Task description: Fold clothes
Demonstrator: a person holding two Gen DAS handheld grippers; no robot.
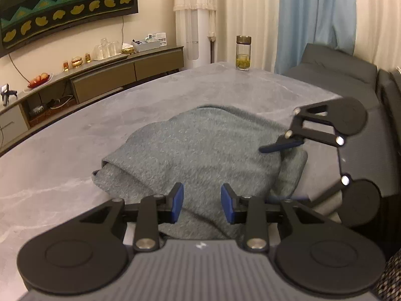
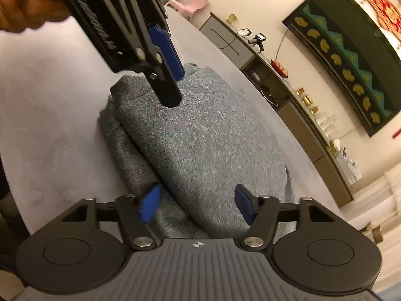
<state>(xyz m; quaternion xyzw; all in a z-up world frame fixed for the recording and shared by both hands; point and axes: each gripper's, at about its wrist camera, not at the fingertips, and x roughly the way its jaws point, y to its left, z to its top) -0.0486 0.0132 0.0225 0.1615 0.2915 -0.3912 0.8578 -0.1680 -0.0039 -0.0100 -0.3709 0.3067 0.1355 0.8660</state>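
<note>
A grey-green knitted garment [image 1: 200,150] lies folded in a bundle on the grey marble table [image 1: 75,170]. My left gripper [image 1: 202,202] is open just above the garment's near edge, with nothing between its blue pads. My right gripper [image 2: 198,202] is open over the other end of the garment [image 2: 200,145], also empty. The right gripper shows in the left wrist view [image 1: 280,148] at the garment's right end. The left gripper shows in the right wrist view [image 2: 170,75], its fingers pointing down onto the garment's far end.
A glass jar [image 1: 243,52] with yellow contents stands at the table's far edge. A dark sofa [image 1: 345,80] lies to the right of the table. A low sideboard [image 1: 100,75] with glassware and fruit runs along the wall under a TV [image 1: 62,7].
</note>
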